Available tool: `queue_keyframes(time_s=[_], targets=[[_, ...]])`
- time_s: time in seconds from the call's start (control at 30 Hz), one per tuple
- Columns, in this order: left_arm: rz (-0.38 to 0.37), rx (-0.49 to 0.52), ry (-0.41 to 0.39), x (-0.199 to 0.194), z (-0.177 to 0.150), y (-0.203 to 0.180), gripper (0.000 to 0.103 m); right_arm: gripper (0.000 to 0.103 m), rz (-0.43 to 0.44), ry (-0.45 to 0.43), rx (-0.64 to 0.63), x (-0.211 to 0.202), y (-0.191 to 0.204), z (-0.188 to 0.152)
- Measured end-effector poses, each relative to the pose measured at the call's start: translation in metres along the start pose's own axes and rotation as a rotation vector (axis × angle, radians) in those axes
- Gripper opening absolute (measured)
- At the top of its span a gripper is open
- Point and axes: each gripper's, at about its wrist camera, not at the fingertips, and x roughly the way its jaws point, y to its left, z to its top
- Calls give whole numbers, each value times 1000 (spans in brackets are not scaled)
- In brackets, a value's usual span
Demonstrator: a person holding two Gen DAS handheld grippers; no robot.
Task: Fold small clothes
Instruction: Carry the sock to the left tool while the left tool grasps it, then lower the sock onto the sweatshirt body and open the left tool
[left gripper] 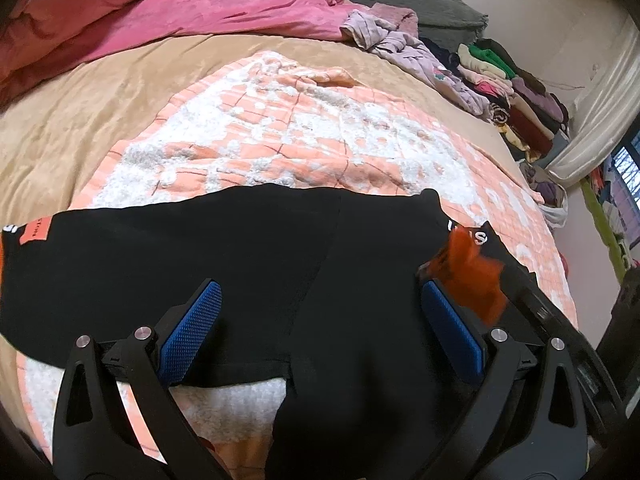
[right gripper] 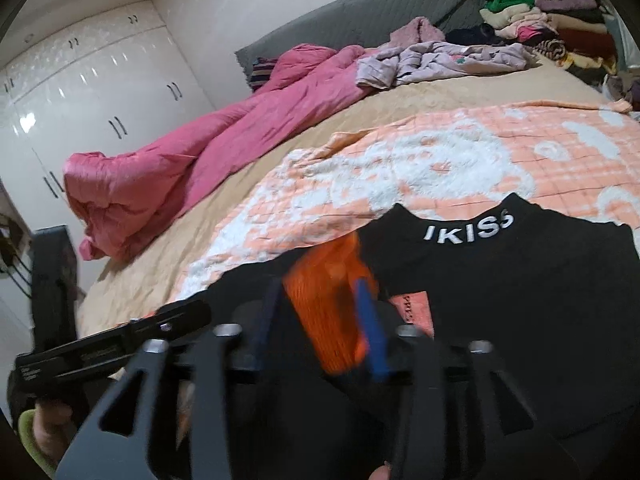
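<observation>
A black knit garment with white lettering and an orange patch (left gripper: 248, 264) lies spread across the near part of a peach-and-white fleecy blanket (left gripper: 280, 132), which covers a tan bedsheet (left gripper: 80, 112). At the far left a crumpled pink quilt (left gripper: 140, 4) is heaped along the bed's edge; at the far right sits a stack of folded clothes in mixed colours (left gripper: 516, 92), with a loose lilac garment (left gripper: 404, 44) beside it.

The left gripper (left gripper: 320, 320) hangs over the near middle of the black cloth with its blue-padded jaws spread wide and nothing between them.

To its right, the right gripper (right gripper: 320, 320) stands about half open, its jaws having just parted. A blurred fold of orange fabric (right gripper: 336, 308) lies between the pads, and whether they touch it cannot be told; it looks released rather than pinched. The white-lettered neckband (right gripper: 468, 232) lies just beyond it.

The garment looks light, soft and limp, likely to sag and crease wherever it is unsupported, and to cling slightly to the fleecy pile below instead of sliding. It would be best taken at hems, the neckband or corners, pinching both layers at once, one gripper at each end of an edge, so the fold carries over evenly.
</observation>
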Motion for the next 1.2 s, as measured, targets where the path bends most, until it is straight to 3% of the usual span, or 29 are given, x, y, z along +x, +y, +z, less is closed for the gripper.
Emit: queue_keyframes(time_s=[0.17, 0.37, 0.5, 0.6, 0.67, 0.7, 0.73, 0.83, 0.97, 1.07, 1.2], targets=[[-30, -11, 21, 8, -2, -3, 94, 62, 37, -25, -37, -22, 2, -1], [-81, 2, 60, 27, -9, -16, 93, 66, -111, -40, -57, -51, -23, -6], [-69, 29, 90, 48, -12, -32, 71, 66, -218, -48, -29, -69, -52, -11], [-40, 55, 108, 64, -13, -41, 68, 66, -294, -42, -25, -80, -72, -16], [-23, 80, 106, 71, -14, -48, 51, 66, -322, -40, -3, -88, -87, -21], [-25, 88, 105, 73, -14, -50, 32, 66, -336, -36, 12, -92, -95, -25], [-23, 97, 104, 75, -15, -53, 22, 66, -348, -33, 25, -94, -101, -27], [-21, 142, 85, 76, -15, -62, 7, 66, -386, -14, 69, -100, -122, -36], [-24, 202, -21, 50, -6, -75, 7, 66, -444, 4, 112, -108, -143, -44], [25, 256, -72, 42, -2, -83, 8, 66, -471, 7, 135, -112, -152, -47], [85, 255, -20, 54, 1, -73, 15, 66, -487, 2, 135, -113, -154, -46]])
